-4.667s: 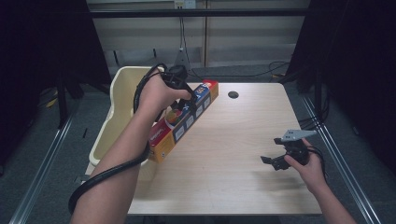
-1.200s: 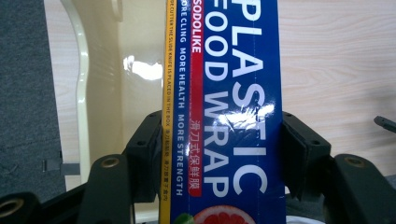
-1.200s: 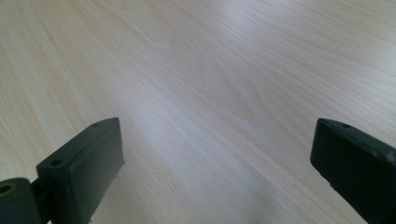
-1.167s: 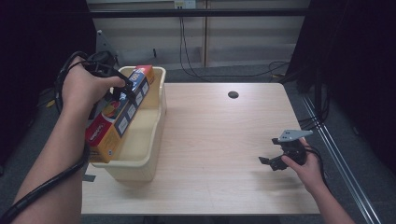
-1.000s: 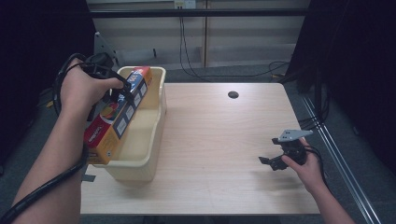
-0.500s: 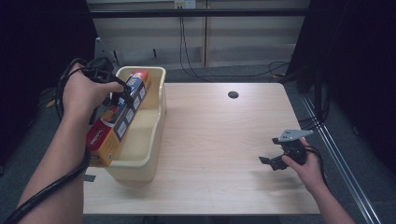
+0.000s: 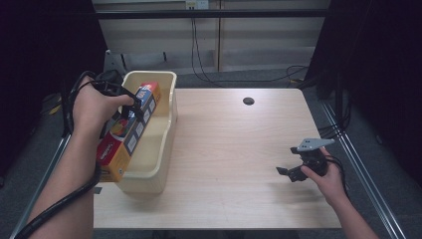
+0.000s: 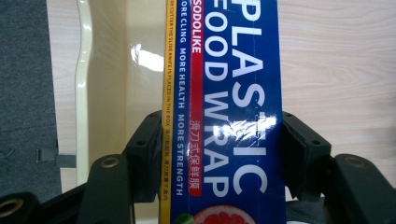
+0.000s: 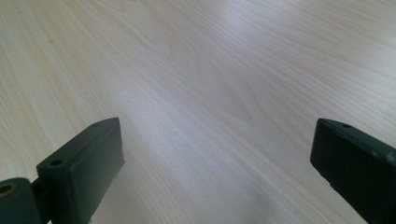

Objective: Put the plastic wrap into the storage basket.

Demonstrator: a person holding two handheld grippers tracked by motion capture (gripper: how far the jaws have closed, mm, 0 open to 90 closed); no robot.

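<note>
A long plastic wrap box (image 7: pixel 128 130), blue, red and yellow, hangs tilted over the cream bin (image 7: pixel 161 144) at the table's left edge. Its far end dips inside the bin, and its near end sticks out over the bin's left rim. My left gripper (image 7: pixel 130 105) is shut on the box about midway along it. In the left gripper view both black pads (image 8: pixel 295 154) press the sides of the plastic wrap box (image 8: pixel 224 107), with the bin (image 8: pixel 84 84) below. At the table's right my right gripper (image 7: pixel 287 173) stands open, low over bare wood, and its pads (image 9: pixel 81 163) are wide apart.
The wooden table (image 7: pixel 234 149) has a round cable hole (image 7: pixel 248 101) near its far edge. A black cable (image 7: pixel 64 199) trails along the left forearm. Grey floor and metal frame rails flank the table on both sides.
The left hand has sunk with the box, bringing its far end lower into the bin. The right hand and its gripper have kept still.
</note>
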